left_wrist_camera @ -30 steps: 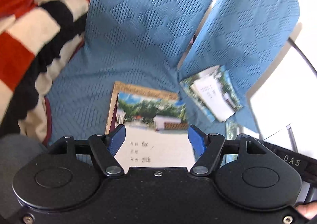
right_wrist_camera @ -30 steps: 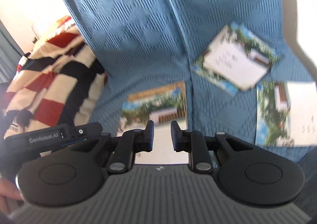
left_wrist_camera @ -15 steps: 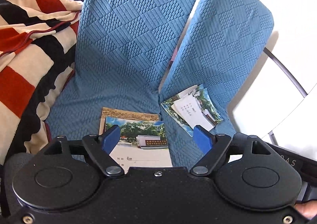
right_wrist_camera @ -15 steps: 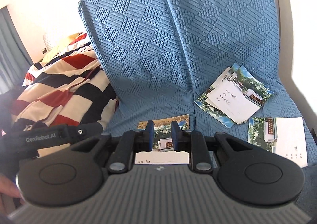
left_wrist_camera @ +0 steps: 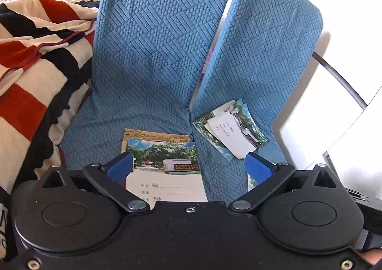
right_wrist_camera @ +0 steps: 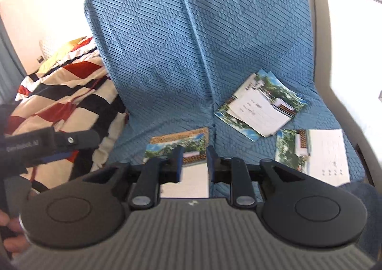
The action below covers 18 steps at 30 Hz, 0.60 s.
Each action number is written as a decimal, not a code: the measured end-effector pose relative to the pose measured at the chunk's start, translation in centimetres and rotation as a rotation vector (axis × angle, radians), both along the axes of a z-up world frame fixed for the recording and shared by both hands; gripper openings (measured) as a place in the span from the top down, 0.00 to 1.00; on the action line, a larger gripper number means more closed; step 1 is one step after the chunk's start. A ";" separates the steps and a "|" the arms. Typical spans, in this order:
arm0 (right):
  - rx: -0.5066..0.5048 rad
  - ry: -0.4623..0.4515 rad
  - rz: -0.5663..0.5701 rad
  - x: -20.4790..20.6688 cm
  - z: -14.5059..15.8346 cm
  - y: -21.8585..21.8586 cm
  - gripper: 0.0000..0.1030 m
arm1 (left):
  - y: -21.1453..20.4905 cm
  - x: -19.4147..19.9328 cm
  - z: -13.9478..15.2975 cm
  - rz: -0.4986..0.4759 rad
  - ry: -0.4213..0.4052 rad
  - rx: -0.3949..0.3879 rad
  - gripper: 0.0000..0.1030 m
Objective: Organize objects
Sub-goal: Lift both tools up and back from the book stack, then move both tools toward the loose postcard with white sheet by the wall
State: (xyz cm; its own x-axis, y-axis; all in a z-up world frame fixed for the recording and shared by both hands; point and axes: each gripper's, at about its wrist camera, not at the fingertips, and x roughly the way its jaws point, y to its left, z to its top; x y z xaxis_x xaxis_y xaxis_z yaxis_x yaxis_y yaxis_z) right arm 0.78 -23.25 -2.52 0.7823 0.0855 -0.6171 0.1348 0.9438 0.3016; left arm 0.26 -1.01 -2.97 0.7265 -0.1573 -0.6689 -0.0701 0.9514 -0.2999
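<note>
Left tool is spreading wide, nothing gripped, hanging above the near stack of booklets lying on the blue sofa seat. Right tool is also opening, narrow gap, empty, over the same stack. Second booklet pile is sitting fanned on the right cushion, a single booklet just beside it. Striped blanket is lying at left.

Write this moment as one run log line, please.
left hand-held gripper: opening, empty | right hand-held gripper: opening, empty | printed paper booklets: on blue quilted seat
</note>
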 end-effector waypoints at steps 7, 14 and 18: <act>-0.017 -0.018 -0.025 -1.1 0.1 -0.8 0.65 | -1.7 0.6 -0.1 -0.034 -0.007 0.003 0.02; -0.018 -0.012 -0.055 -1.9 -0.1 -2.2 0.64 | -3.4 1.1 -0.4 -0.059 -0.001 0.003 0.02; -0.013 -0.002 -0.069 -2.3 -0.4 -2.9 0.64 | -4.3 1.4 -0.5 -0.075 0.006 0.005 0.02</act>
